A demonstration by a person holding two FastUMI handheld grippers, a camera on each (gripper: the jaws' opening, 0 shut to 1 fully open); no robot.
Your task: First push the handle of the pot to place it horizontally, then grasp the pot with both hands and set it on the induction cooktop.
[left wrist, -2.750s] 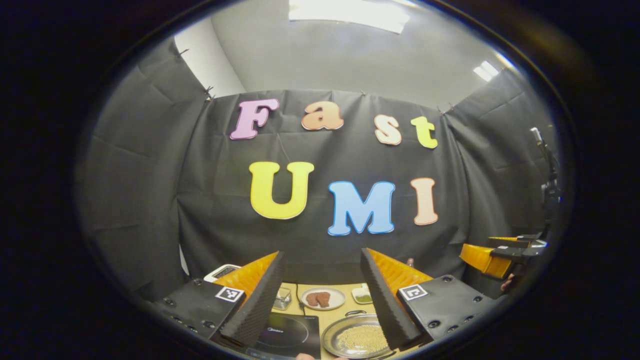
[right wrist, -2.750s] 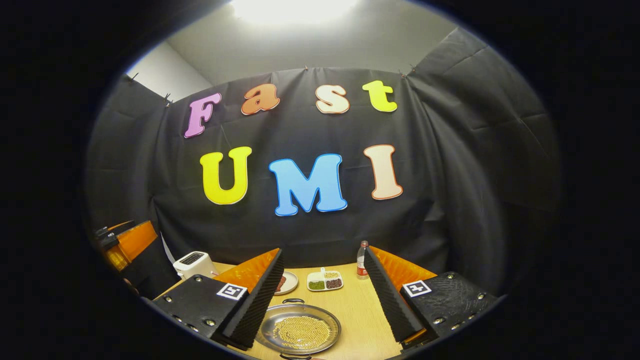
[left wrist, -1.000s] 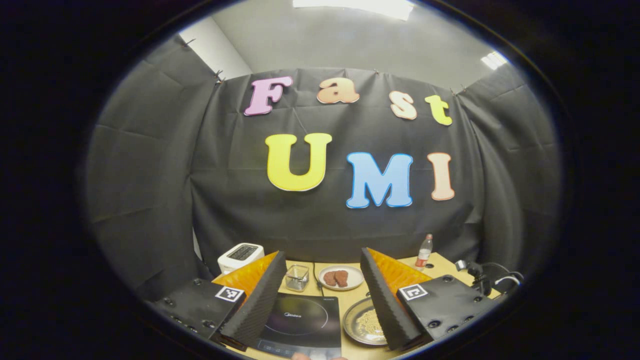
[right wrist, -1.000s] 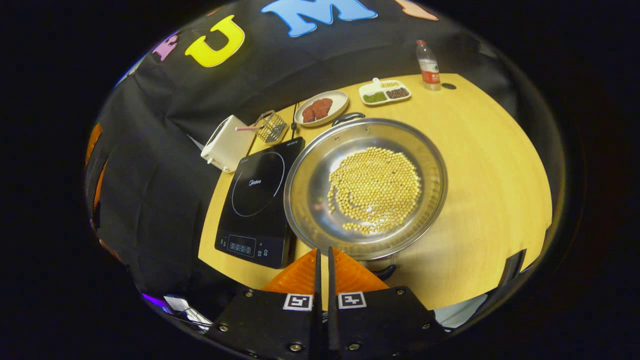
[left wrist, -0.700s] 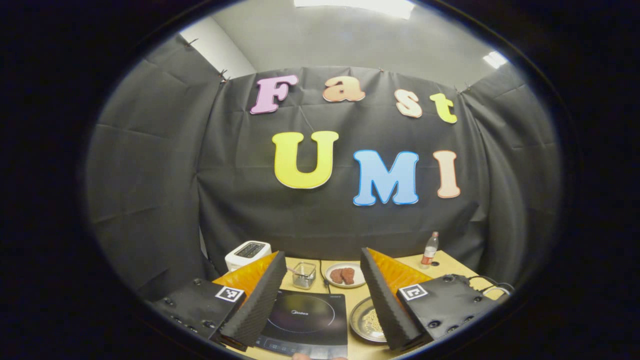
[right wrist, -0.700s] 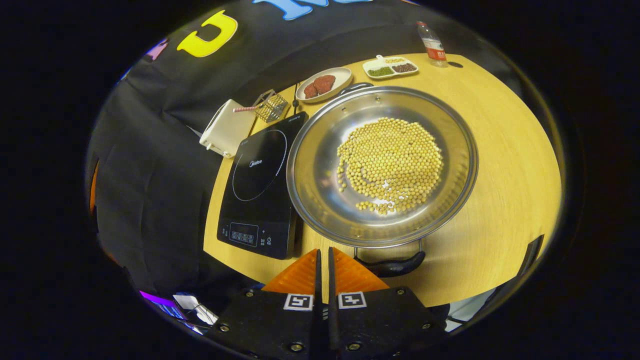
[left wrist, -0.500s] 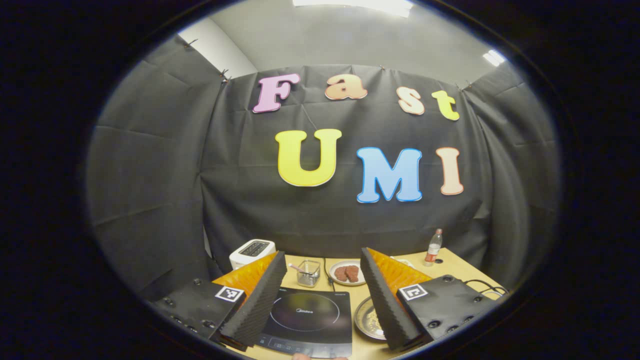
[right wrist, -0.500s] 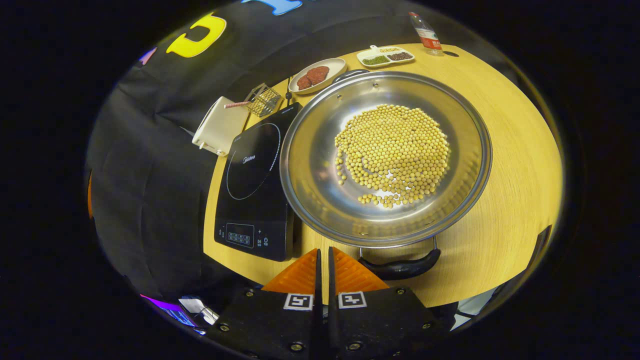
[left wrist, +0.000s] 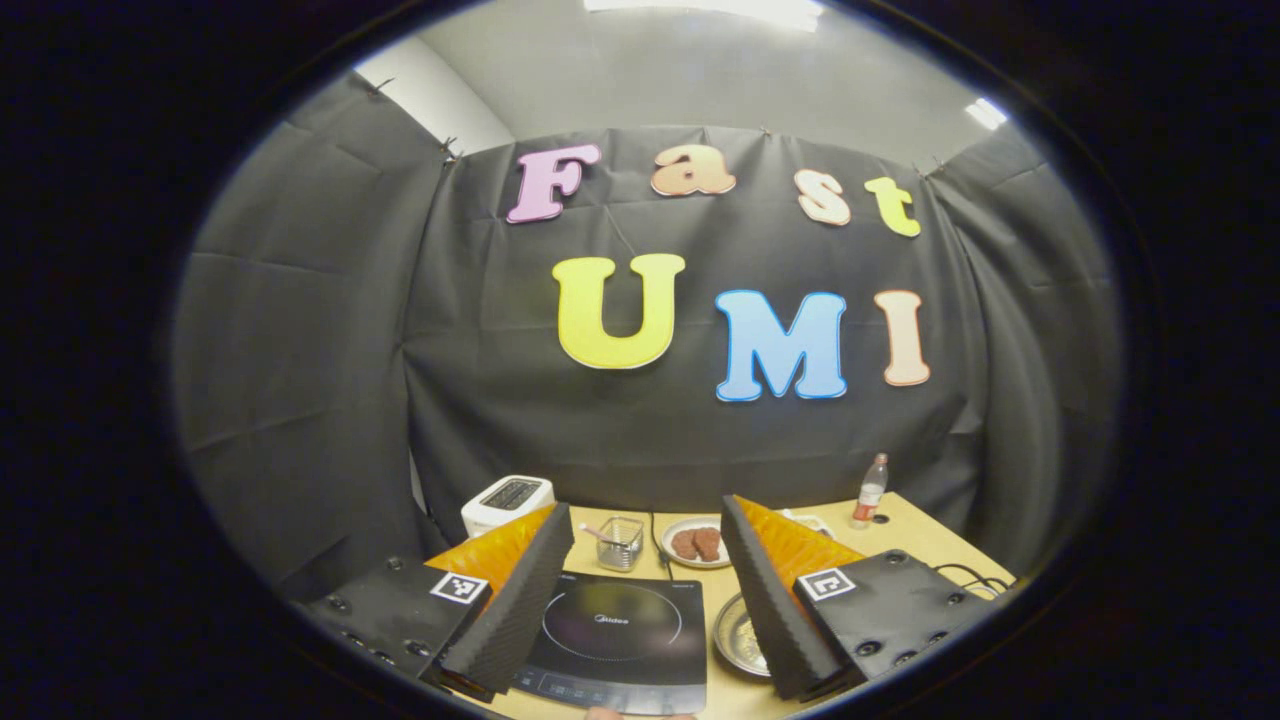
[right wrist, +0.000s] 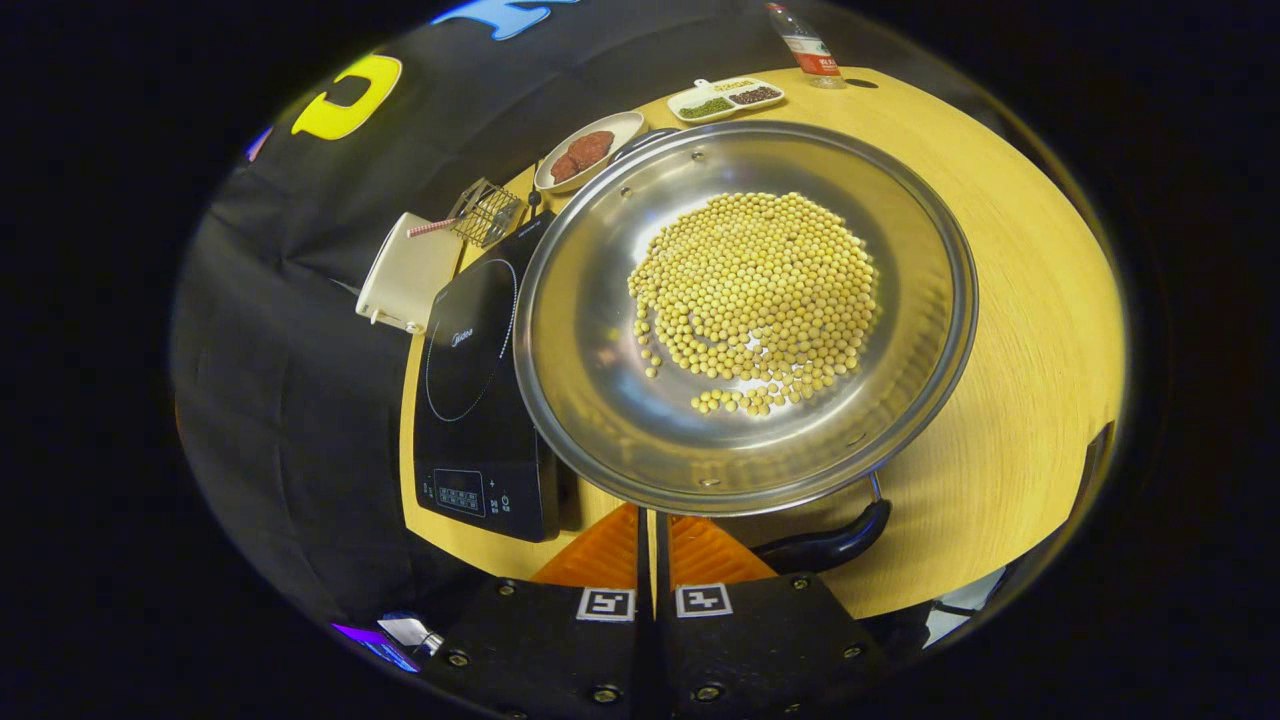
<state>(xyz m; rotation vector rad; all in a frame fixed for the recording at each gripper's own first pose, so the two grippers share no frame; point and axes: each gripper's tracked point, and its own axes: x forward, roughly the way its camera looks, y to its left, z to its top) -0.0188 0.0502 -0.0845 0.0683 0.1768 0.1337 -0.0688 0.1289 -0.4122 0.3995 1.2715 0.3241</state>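
The steel pot (right wrist: 745,310), its floor covered with yellow soybeans (right wrist: 755,300), sits on the wooden table (right wrist: 1030,330) just ahead of the right gripper (right wrist: 648,540), whose fingers are pressed together with nothing between them; the near black handle (right wrist: 825,548) lies just right of those fingertips, apart from them; the induction cooktop (right wrist: 470,400) lies left of the pot, touching or nearly so; the left gripper (left wrist: 645,590) hangs with jaws wide apart, the cooktop between them and the pot's rim (left wrist: 735,635) beside its right finger; since half a second ago the pot looms larger and nearer the right fingertips, and its handle has swung further right.
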